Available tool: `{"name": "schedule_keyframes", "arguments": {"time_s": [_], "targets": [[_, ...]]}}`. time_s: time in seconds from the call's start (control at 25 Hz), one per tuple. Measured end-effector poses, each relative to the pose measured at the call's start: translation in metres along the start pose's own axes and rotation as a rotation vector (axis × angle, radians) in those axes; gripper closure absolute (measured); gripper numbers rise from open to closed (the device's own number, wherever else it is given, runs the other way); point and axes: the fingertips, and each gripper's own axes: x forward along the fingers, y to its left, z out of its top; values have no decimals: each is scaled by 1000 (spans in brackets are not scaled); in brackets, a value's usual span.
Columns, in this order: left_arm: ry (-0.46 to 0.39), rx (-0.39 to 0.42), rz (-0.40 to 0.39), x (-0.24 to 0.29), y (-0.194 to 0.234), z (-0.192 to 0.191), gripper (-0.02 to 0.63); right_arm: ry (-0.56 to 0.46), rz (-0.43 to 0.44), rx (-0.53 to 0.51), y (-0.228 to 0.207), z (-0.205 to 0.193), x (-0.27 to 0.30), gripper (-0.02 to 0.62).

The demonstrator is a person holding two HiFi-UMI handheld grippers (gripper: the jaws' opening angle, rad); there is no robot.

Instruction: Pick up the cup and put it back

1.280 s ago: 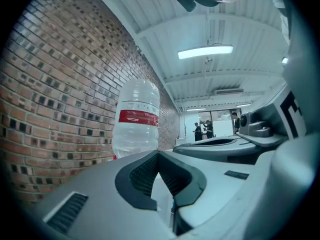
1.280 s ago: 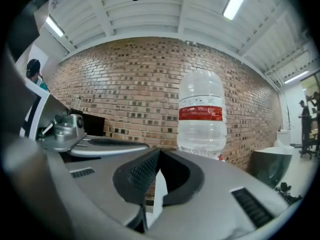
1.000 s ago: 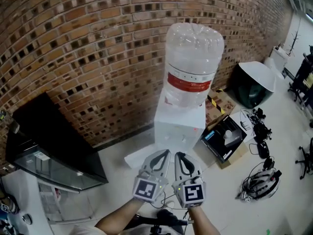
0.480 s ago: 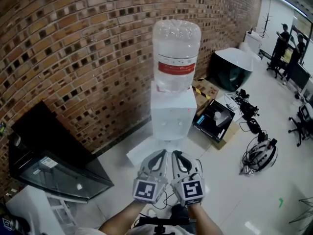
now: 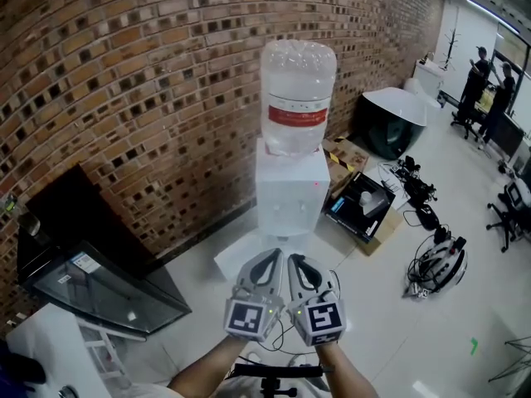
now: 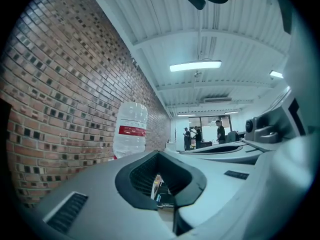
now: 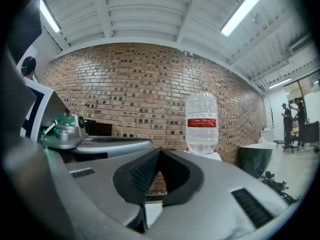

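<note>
Head view: left tool (image 5: 276, 258) and right tool (image 5: 294, 260) closed, empty, facing the dispenser (image 5: 289, 193); no cup visible, pickup seemingly unstarted.

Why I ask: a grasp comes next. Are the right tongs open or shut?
Shut. In the right gripper view the right tongs meet at their tips, nothing between them.
</note>
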Motion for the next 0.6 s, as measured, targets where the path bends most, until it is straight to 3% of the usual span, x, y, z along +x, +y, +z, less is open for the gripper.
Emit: {"name": "schedule_keyframes", "arguments": {"time_s": [0.2, 0.36, 0.6], "targets": [[38, -35, -18, -5, -11, -1, 613, -9, 7, -18, 1, 2, -6, 594], [-16, -10, -13, -6, -10, 7, 612, -16, 11, -32, 3, 3, -9, 594], [-9, -12, -23, -13, -11, 7, 612, -8, 14, -60, 8, 4, -13, 594]]}}
